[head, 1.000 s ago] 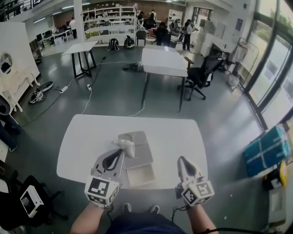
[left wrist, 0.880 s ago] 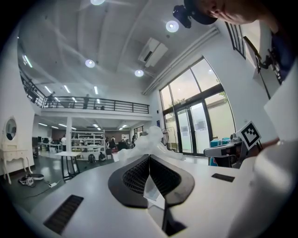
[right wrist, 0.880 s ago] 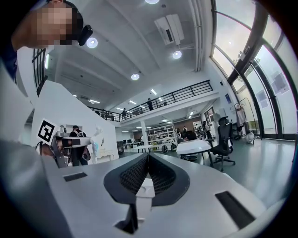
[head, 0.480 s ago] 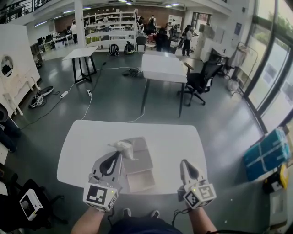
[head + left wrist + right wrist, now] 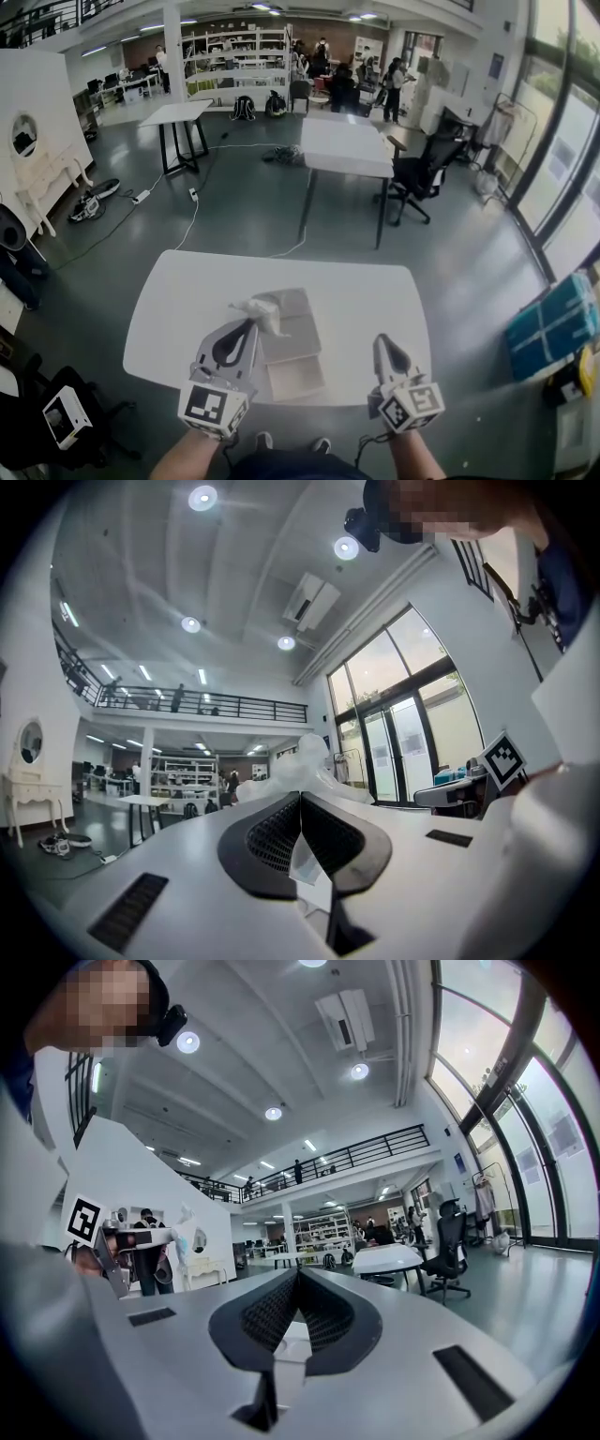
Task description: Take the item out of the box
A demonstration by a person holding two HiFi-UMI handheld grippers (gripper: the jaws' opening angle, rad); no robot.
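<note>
Wrapped item point(image 5: 258, 312) is hanging clear of the open box point(image 5: 295, 377), and we are pinching only its thin plastic in our clenched left fingers point(image 5: 272, 834). We are judging a slow, straight lift safest, since thin plastic could slip. Our right fingers point(image 5: 270, 1316) are hovering closed and empty by the counter point(image 5: 178, 300) edge.

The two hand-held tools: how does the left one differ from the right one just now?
The left tool pinches a crumpled white wrapped item; the right tool grips nothing. The left tool reaches over the left edge of the open box; the right tool is off to the box's right. Both have their jaws closed and carry a marker cube.
</note>
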